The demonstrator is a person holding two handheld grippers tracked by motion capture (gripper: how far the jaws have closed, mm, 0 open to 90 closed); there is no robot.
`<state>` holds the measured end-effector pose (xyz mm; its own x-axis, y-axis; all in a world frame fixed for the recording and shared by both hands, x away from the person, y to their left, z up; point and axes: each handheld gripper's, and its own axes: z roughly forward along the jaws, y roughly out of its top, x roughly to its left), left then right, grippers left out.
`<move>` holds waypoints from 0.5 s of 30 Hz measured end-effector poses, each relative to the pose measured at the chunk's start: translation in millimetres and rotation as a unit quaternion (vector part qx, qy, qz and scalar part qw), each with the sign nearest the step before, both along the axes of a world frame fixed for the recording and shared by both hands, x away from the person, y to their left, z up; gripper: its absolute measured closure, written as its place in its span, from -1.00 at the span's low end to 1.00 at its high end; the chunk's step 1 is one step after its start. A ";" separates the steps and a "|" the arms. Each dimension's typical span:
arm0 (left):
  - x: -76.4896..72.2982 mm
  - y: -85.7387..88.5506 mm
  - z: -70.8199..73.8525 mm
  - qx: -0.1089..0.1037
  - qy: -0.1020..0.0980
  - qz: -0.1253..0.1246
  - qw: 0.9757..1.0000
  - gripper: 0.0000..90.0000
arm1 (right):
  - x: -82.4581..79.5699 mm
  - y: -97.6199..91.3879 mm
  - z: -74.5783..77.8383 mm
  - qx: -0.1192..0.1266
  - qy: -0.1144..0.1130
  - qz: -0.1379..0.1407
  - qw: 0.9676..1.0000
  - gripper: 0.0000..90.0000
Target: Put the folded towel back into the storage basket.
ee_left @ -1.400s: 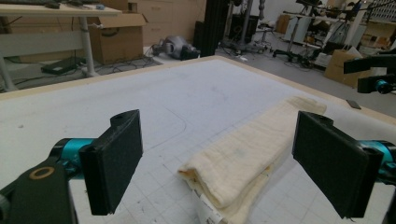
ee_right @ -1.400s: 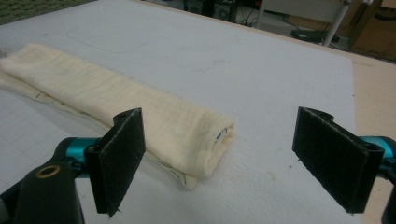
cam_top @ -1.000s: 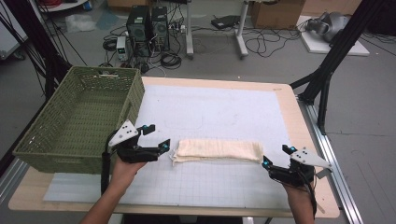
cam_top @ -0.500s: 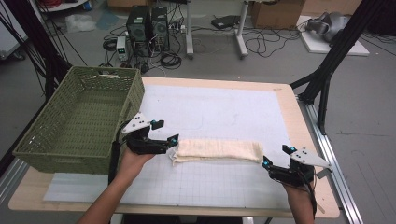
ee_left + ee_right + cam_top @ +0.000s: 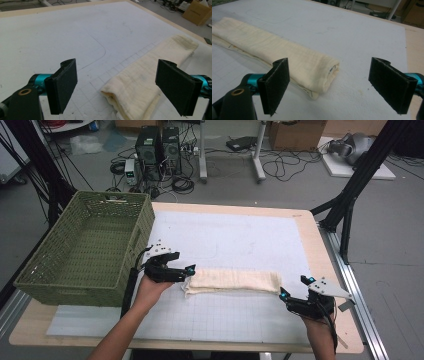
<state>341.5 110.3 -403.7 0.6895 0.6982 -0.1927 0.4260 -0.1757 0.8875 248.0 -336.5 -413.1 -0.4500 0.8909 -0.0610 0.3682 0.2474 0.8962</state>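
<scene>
A cream towel (image 5: pixel 232 281), folded into a long narrow roll, lies across the white grid mat (image 5: pixel 225 240) near the table's front. My left gripper (image 5: pixel 186 272) is open right at the towel's left end; in the left gripper view that end (image 5: pixel 140 85) lies between the spread pads (image 5: pixel 62 85), low on the mat. My right gripper (image 5: pixel 295 286) is open just off the towel's right end. In the right gripper view the rolled end (image 5: pixel 312 67) sits between its wide-apart pads (image 5: pixel 392 85), nearer the left one. Neither gripper holds anything.
A green wicker basket (image 5: pixel 85 250) with nothing inside stands at the table's left, close behind my left hand. The wooden table edge (image 5: pixel 325 245) runs along the right. On the floor beyond lie computer towers, cables and black frame legs.
My left gripper has moved right and down to the towel's left end, staying open. The right gripper and the towel have held still.
</scene>
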 end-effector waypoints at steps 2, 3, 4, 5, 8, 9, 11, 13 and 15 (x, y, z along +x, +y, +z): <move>1.7 -1.3 -2.6 0.005 0.005 0.000 1.000 -0.58 | -0.2 0.1 -0.1 0.000 0.002 0.000 1.000 -0.65; 2.3 -2.2 -4.1 0.007 0.009 0.001 1.000 -0.58 | -0.2 0.1 -0.1 0.000 0.002 0.000 1.000 -0.65; 3.3 -2.6 -5.4 0.011 0.011 -0.001 1.000 -0.56 | -0.3 0.0 -0.1 0.000 0.001 0.000 1.000 -0.65; 4.3 -3.6 -7.6 0.012 0.015 0.000 1.000 -0.54 | -0.6 -0.1 0.0 0.001 0.002 -0.001 1.000 -0.65; 5.7 -5.5 -12.5 0.020 0.026 -0.001 0.999 -0.54 | -0.8 -0.6 -0.2 0.003 0.003 -0.002 1.000 -0.65; 6.2 -6.3 -14.5 0.025 0.030 -0.002 0.999 -0.54 | -0.8 -0.8 -0.3 0.003 0.004 -0.003 1.000 -0.65; 6.9 -8.1 -18.5 0.037 0.040 0.002 0.999 -0.52 | -0.8 -1.0 -0.6 0.002 0.006 -0.003 1.000 -0.65; 7.1 -9.7 -22.9 0.045 0.051 0.012 0.998 -0.44 | -0.8 -1.1 -0.7 0.001 0.005 -0.002 1.000 -0.65; 7.2 -10.5 -26.4 0.049 0.059 0.015 0.997 -0.43 | -0.6 -1.3 -0.8 -0.001 0.004 -0.002 1.000 -0.65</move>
<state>348.8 99.8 -430.0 0.6446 0.7373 -0.2022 0.5334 -0.2442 0.8098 247.4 -337.8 -413.8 -0.4475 0.8924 -0.0584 0.3763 0.2472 0.8929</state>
